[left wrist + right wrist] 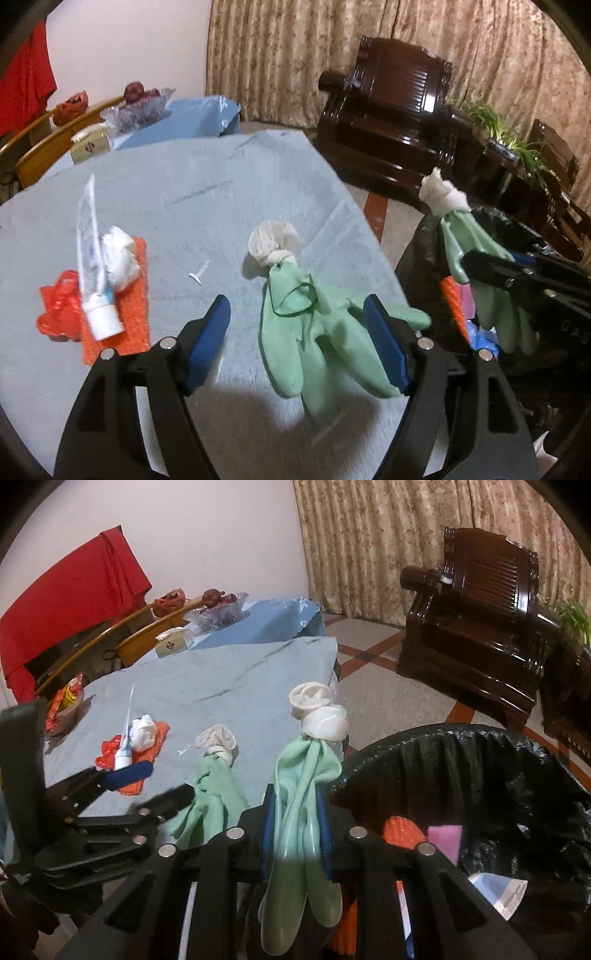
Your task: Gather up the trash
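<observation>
My right gripper [295, 834] is shut on a green rubber glove [303, 775] with a white cuff, held up beside the rim of a black-lined trash bin [480, 775]; this glove also shows in the left wrist view [476, 258]. A second green glove [306, 325] lies on the grey-blue table [184, 184], between the fingers of my open left gripper [299, 343]. It also shows in the right wrist view [210, 790]. To the left lie a toothpaste tube [92, 258], a crumpled white tissue [118, 254], an orange sponge [125, 314] and a red plastic scrap [59, 306].
The bin holds an orange item [402, 830], a pink sponge [445, 840] and a clear bag [498, 890]. A snack wrapper [64, 701] lies at the table's left. A tissue box [92, 142], a fruit bowl [136, 107] and dark wooden armchairs [399, 118] stand behind.
</observation>
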{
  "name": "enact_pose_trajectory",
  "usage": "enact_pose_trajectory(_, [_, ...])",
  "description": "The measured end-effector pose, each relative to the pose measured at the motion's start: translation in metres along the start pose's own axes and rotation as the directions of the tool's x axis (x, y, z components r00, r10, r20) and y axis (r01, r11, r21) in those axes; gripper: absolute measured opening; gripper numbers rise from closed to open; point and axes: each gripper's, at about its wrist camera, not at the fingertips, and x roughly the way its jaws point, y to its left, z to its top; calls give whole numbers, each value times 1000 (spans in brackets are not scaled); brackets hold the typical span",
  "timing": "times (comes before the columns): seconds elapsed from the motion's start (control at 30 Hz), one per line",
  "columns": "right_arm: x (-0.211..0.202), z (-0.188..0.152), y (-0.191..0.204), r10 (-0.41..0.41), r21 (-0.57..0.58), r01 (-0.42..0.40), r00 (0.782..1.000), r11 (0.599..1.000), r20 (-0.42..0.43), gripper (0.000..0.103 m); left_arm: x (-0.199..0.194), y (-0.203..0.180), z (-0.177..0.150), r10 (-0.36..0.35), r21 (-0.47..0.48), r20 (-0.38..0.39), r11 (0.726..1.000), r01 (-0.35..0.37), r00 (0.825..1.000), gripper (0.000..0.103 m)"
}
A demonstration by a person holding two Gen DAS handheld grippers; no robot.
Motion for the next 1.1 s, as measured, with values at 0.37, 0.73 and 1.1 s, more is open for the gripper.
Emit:
enact_pose_trajectory(0.37, [4, -1, -7, 6, 16, -6, 1000, 1000, -11, 21, 44, -2, -4, -54, -48, -108, 998, 49, 993, 50])
enact_pose_trajectory(0.73, [-7, 1, 0, -1, 18, 1, 1000, 1000, 6, 21, 13, -6, 2, -48, -40, -17, 998, 48, 999, 8])
enact_pose_trajectory(1.1, [-48, 4, -3, -23, 16, 22, 998, 1000, 63, 21, -47, -31, 23, -79, 5, 83, 997, 79, 993, 8])
